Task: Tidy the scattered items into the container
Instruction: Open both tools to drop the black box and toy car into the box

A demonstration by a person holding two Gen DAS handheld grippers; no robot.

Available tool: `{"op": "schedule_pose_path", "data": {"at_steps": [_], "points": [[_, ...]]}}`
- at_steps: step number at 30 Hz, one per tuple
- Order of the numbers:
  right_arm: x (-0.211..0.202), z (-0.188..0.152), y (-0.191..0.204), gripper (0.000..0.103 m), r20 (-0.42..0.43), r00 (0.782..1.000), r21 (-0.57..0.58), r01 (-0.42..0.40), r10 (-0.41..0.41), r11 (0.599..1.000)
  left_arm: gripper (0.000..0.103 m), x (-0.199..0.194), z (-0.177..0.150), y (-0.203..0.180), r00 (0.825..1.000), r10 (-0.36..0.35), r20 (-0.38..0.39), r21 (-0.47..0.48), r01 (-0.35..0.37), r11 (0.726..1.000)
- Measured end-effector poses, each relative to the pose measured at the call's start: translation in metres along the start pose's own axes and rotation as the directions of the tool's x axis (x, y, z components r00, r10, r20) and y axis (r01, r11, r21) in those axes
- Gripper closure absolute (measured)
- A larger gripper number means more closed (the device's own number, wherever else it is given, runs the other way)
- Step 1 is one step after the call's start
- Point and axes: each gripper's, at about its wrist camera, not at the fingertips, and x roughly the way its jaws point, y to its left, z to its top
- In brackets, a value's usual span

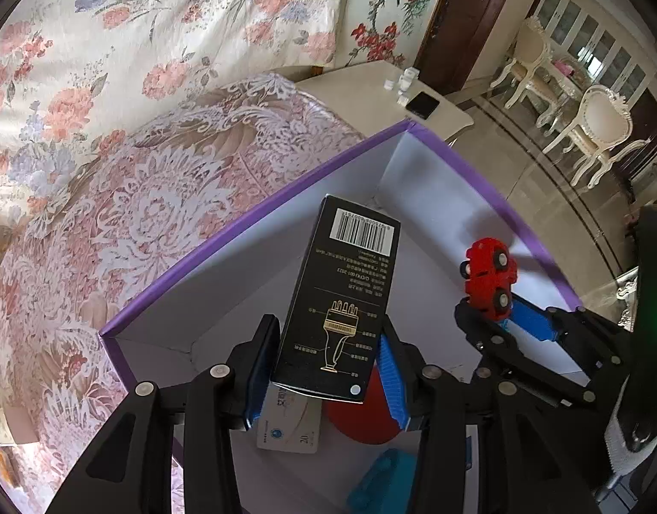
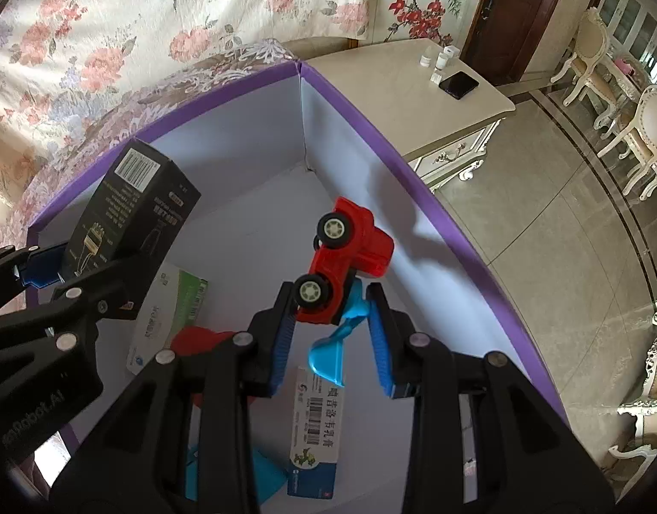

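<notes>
Grippers hang over the purple-rimmed white cardboard container (image 1: 259, 218), both clenched on cargo. The left gripper (image 1: 324, 368) grasps a tall black cardboard box with a barcode (image 1: 345, 291) above the container's floor; the right gripper (image 2: 332, 321) pinches a red plastic toy car (image 2: 345, 257) beside the container's right wall. Only the right wrist view shows a blue plastic scoop (image 2: 328, 351) and a white barcoded medicine box (image 2: 315, 428) lying inside the container, beneath the car. The left wrist view shows a red round object (image 1: 362, 419) under the black box.
</notes>
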Motion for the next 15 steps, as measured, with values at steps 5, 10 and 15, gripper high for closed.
{"op": "schedule_pose_path", "data": {"at_steps": [5,10,15], "points": [[0.006,0.004,0.001,0.067,-0.017,1.0,-0.003,0.0,0.0,1.0,0.058,0.006,0.002,0.004,1.0,0.016,-0.021,-0.02,-0.016,1.0],[0.014,0.009,0.003,0.067,-0.037,0.999,-0.019,0.003,-0.004,1.0,0.057,0.013,0.002,0.007,0.999,0.026,-0.04,-0.032,-0.027,0.999],[0.017,0.011,0.004,0.067,-0.046,0.999,-0.026,0.007,-0.009,1.0,0.057,0.016,0.002,0.012,0.999,0.032,-0.045,-0.046,-0.034,0.998]]}}
